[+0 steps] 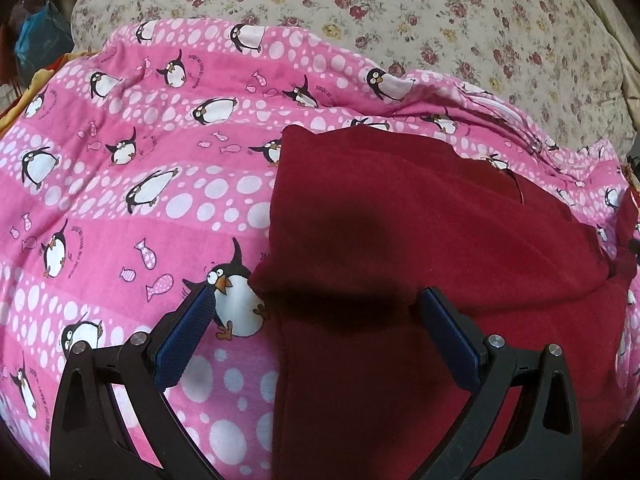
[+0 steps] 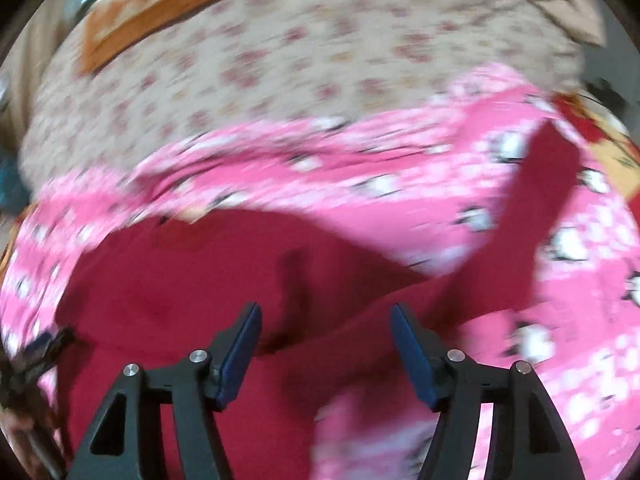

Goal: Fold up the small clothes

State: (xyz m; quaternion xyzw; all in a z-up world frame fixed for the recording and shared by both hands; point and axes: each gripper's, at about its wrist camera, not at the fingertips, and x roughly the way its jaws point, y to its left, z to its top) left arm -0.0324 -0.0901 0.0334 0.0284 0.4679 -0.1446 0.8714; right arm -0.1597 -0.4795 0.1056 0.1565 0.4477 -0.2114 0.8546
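A dark red garment (image 1: 400,240) lies spread on a pink penguin-print blanket (image 1: 120,160). My left gripper (image 1: 316,300) is open and empty, just above the garment's left edge, one finger over the blanket and one over the red cloth. In the right wrist view, which is motion-blurred, the same red garment (image 2: 180,280) fills the lower left, and a long red strip of it (image 2: 532,200) runs up to the right. My right gripper (image 2: 326,316) is open and empty, above the red cloth.
A floral beige sheet (image 1: 400,20) covers the bed beyond the blanket. An orange cloth (image 2: 160,12) lies at the far side. Blue and dark items (image 1: 36,40) sit off the bed at the far left. A yellow and red printed fabric (image 2: 608,148) shows at the right edge.
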